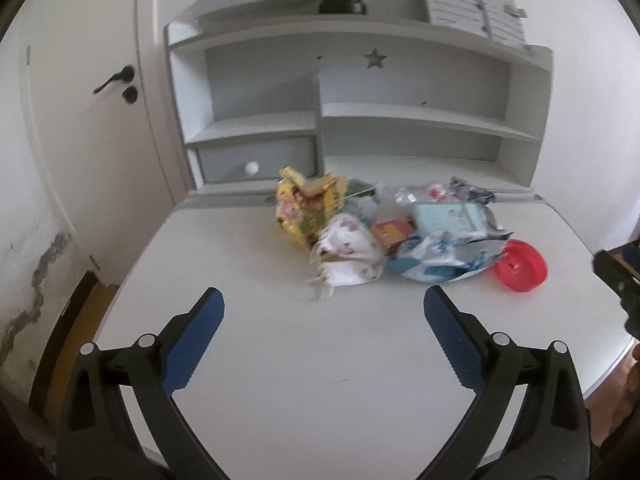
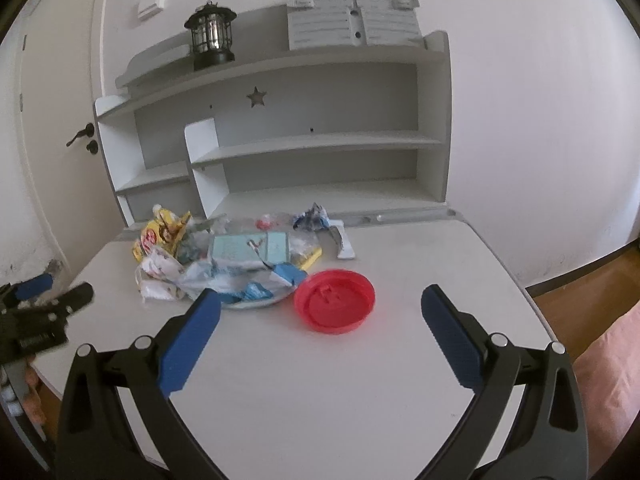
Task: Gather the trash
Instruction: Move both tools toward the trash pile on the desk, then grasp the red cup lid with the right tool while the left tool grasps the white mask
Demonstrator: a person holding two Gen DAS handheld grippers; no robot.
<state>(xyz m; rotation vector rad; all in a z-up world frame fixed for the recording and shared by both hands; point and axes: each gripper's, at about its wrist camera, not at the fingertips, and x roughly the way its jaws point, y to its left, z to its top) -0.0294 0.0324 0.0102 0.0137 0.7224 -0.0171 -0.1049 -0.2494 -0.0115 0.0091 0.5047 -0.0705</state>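
A heap of trash lies at the back of the white desk: a yellow snack wrapper, white patterned masks, a small red box, a light blue carton, a blue-white plastic bag and a red plastic lid. My left gripper hovers open in front of the masks, nothing between its fingers. In the right wrist view the red lid sits just ahead of my open right gripper, with the blue carton and yellow wrapper behind. The left gripper shows at the left edge.
A white shelf unit with a star cut-out stands at the desk's back, a black lantern and a white binder on top. A drawer with a white knob sits low left. A door is at left, wooden floor at right.
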